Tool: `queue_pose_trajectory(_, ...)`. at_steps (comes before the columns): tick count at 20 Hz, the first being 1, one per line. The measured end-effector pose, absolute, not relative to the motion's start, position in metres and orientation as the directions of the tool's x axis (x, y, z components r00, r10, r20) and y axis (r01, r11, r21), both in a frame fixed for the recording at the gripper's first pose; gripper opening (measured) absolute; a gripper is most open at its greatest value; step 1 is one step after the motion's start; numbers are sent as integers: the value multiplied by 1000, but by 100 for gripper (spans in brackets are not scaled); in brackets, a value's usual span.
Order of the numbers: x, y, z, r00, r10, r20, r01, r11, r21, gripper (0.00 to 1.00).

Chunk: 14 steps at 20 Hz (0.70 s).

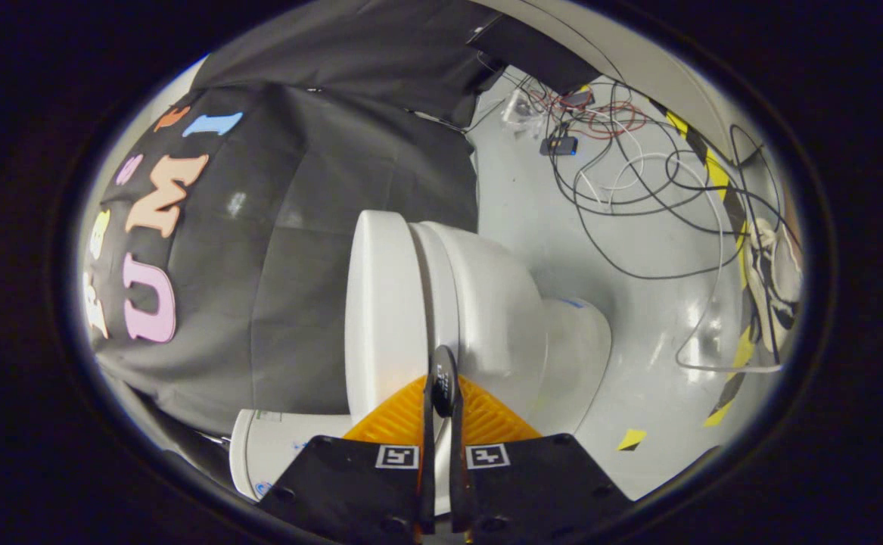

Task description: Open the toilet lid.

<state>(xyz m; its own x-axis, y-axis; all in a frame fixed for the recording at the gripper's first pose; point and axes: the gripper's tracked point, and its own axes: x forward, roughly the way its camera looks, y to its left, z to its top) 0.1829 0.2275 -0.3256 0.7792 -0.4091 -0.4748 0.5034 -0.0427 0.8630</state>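
The white toilet appears turned on its side in the gripper view. Its lid [380, 303] lies flat against the seat and bowl [486, 303], with a thin dark seam between them. My gripper [443, 386] is at the lid's front rim, right on that seam. One finger lies over the lid's top face and the other sits on the seat side. The fingers [432, 424] are drawn close together with a narrow strip of white rim between them, so they look shut on the lid's edge. The pedestal [577, 341] stands on the grey floor.
A white tank-like part [275, 454] sits just behind the lid near the black cloth wall [297, 227]. Loose cables [638, 189] and small devices [558, 145] sprawl on the grey floor beyond the bowl. Yellow-black tape [713, 174] marks the floor's edge.
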Motion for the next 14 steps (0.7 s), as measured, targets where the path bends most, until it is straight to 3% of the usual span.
queue_pose_trajectory(14, 183, 231, -287, 778, -430, -458, 572, 184, 800, 6)
